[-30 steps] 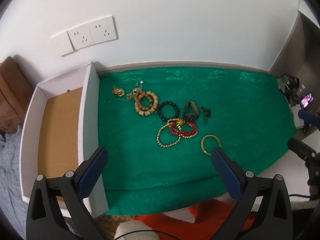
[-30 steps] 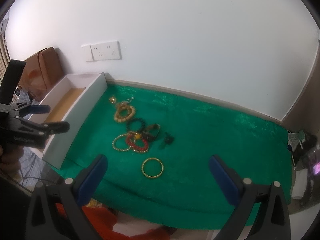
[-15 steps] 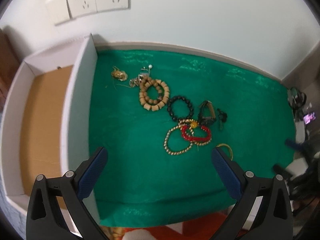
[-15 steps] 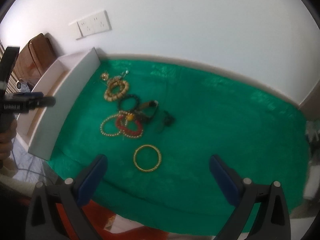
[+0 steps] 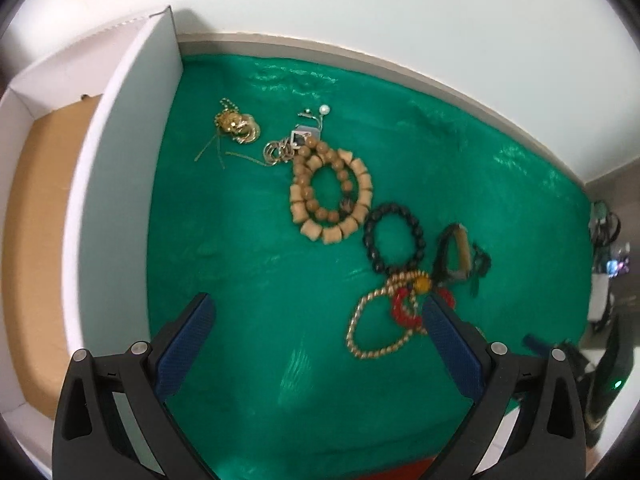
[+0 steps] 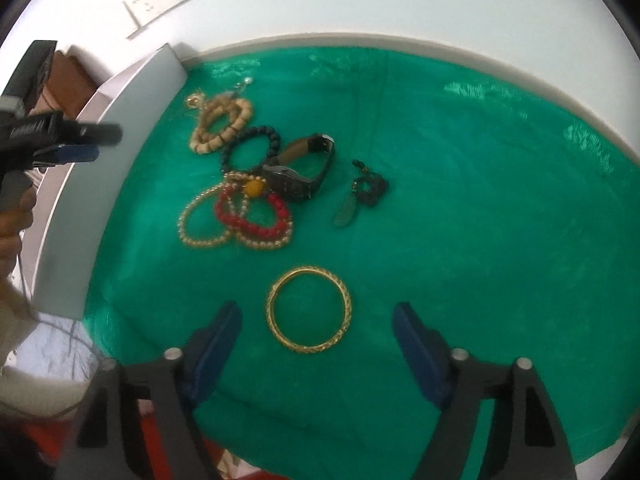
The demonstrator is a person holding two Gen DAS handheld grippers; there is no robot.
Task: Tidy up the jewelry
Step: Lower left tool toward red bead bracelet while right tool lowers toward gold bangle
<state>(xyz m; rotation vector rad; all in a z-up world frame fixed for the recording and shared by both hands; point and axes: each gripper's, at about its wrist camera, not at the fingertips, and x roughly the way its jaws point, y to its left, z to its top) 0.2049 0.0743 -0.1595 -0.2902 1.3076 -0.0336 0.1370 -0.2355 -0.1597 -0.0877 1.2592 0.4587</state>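
A gold bangle [image 6: 310, 269] lies flat on the green cloth [image 6: 460, 240], between the fingers of my right gripper [image 6: 317, 308]. Its jaws are closing, and the pads stand clear of the bangle. Farther off lies a cluster: red beads [image 6: 252, 220], a gold bead strand [image 6: 192, 220], a watch [image 6: 296, 176], black beads [image 6: 260, 136], wooden bead bracelets [image 6: 216, 128] and a green pendant [image 6: 348, 208]. My left gripper [image 5: 316, 302] hangs open over bare cloth, near the gold bead strand [image 5: 360, 344]. Wooden bracelets [image 5: 332, 196] and small gold pieces [image 5: 236, 128] lie beyond it.
A white box [image 5: 120, 168] with a cardboard floor stands along the cloth's left edge. A white wall with sockets [image 6: 160, 0] runs behind the table. A person's hand [image 6: 12, 216] holds the left gripper at the left of the right wrist view.
Both grippers have come down closer to the cloth. The right jaws have narrowed, and the gold bangle now lies between the right fingers. The left view has shifted toward the white box.
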